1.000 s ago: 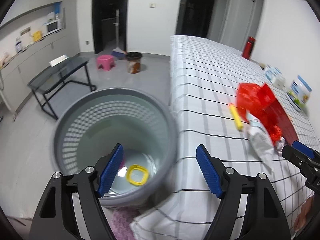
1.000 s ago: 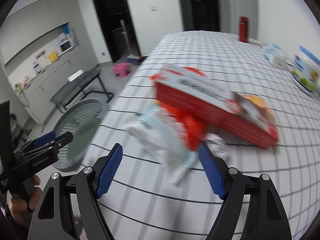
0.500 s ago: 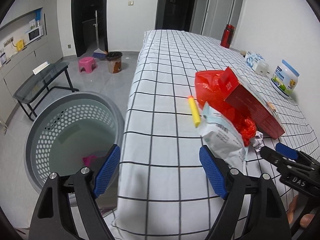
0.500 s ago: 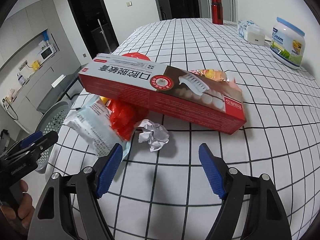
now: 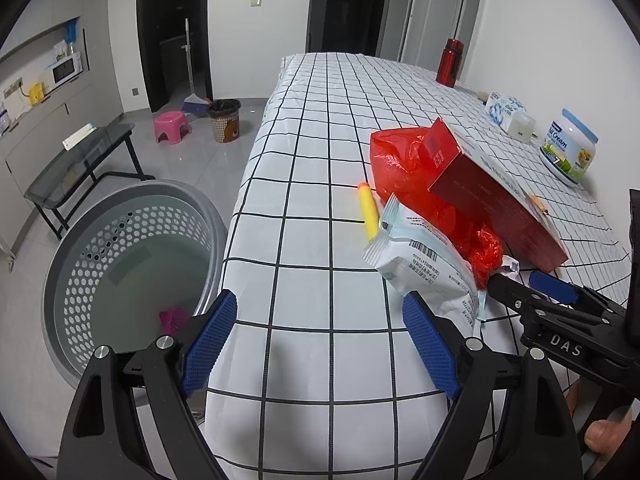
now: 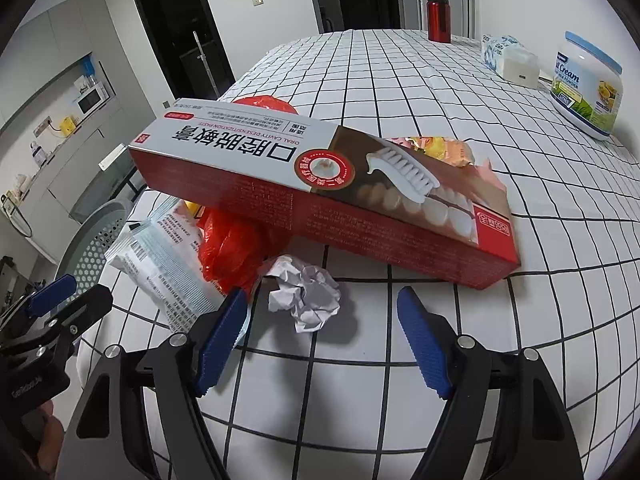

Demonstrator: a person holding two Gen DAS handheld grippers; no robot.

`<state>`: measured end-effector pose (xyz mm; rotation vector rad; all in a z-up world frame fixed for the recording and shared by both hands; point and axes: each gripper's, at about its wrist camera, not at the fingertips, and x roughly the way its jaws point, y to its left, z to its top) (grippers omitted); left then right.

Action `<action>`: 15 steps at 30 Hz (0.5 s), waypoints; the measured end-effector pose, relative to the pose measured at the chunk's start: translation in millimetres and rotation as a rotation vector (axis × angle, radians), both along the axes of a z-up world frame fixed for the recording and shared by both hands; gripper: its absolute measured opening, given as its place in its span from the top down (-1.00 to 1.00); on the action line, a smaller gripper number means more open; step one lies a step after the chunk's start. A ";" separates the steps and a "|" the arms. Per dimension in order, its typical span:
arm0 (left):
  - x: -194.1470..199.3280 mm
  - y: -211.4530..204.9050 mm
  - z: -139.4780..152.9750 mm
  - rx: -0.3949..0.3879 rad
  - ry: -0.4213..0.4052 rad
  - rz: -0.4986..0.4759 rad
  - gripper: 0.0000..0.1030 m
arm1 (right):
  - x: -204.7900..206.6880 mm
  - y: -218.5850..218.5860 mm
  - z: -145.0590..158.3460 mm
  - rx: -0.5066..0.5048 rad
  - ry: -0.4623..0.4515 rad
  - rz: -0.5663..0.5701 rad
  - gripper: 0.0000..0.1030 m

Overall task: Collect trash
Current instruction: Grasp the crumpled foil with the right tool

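Note:
A pile of trash lies on the checked tablecloth point(image 5: 312, 208): a long red toothpaste box point(image 6: 320, 184) leaning on a red plastic bag point(image 5: 400, 160), a white wrapper packet point(image 5: 424, 264), a yellow foam dart point(image 5: 368, 212) and a crumpled paper ball point(image 6: 308, 292). My right gripper point(image 6: 322, 324) stands open just short of the paper ball, nothing between its pads. My left gripper point(image 5: 320, 332) is open over the table's near corner, left of the packet. A grey perforated basket point(image 5: 120, 260) on the floor holds a pink scrap.
A cream jar point(image 6: 588, 88), a tissue pack point(image 6: 508, 56) and a red bottle point(image 6: 438, 14) stand along the far right of the table. On the floor are a glass side table point(image 5: 76, 160), a pink stool point(image 5: 172, 124) and a small bin point(image 5: 226, 120).
The left gripper swung from over the basket to the table's corner and its jaws widened a little. The right gripper came closer to the paper ball, still open.

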<state>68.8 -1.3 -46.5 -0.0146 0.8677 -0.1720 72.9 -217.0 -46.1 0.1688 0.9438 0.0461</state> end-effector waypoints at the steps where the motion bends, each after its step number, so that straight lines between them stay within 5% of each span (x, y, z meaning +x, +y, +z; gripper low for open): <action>1: -0.1 -0.2 0.1 0.000 -0.001 0.001 -0.61 | 1.1 0.1 -0.4 -0.003 0.000 0.001 -0.45; 5: -0.6 -0.2 0.1 -0.003 0.002 0.002 -0.61 | 4.0 -0.4 -0.9 -0.003 -0.005 0.004 -0.36; 12: -0.8 -0.1 0.0 -0.005 0.004 0.002 -0.61 | 3.2 4.3 -2.4 0.002 -0.001 0.023 0.31; 15: -1.9 -1.4 0.3 -0.003 0.002 -0.001 -0.61 | 0.2 5.7 -1.9 0.010 -0.005 0.029 0.39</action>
